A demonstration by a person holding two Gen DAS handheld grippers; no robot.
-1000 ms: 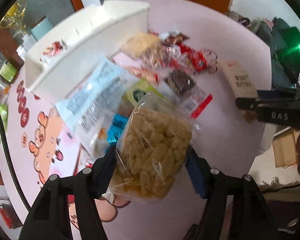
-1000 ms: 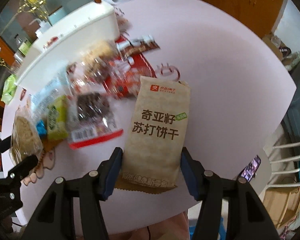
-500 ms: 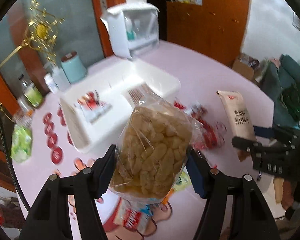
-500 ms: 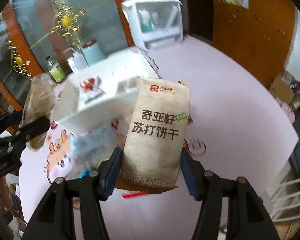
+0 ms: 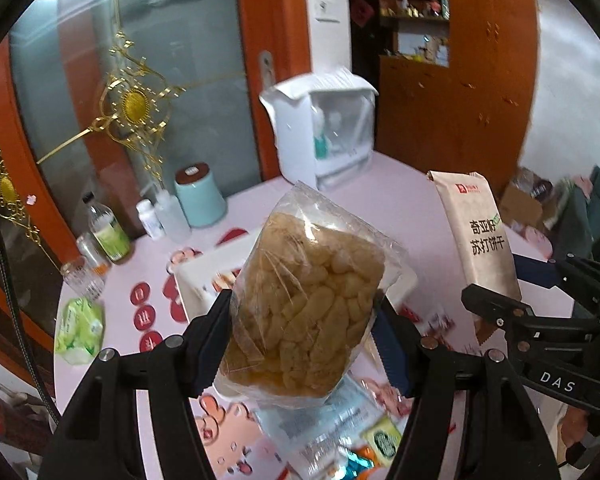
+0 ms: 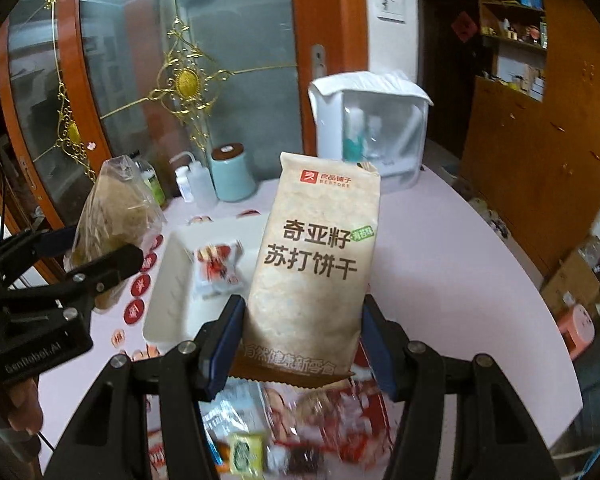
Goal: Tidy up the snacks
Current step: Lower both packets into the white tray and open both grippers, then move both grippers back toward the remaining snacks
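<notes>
Pink round table (image 6: 440, 248); glass doors (image 6: 236, 40) with gold ornaments, orange frames; wooden cabinet (image 6: 540, 140); white wall (image 5: 568, 92).

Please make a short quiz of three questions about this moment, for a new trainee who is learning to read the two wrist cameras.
1. True or false: the left gripper is closed on the clear bag of puffed snacks.
2. What does the right gripper hold? A) the beige cracker packet B) a green bottle C) nothing
3. Fill in: the white tray already holds a ____ and white snack packet.

Key:
1. True; both fingers press the bag's sides.
2. A
3. red
</notes>
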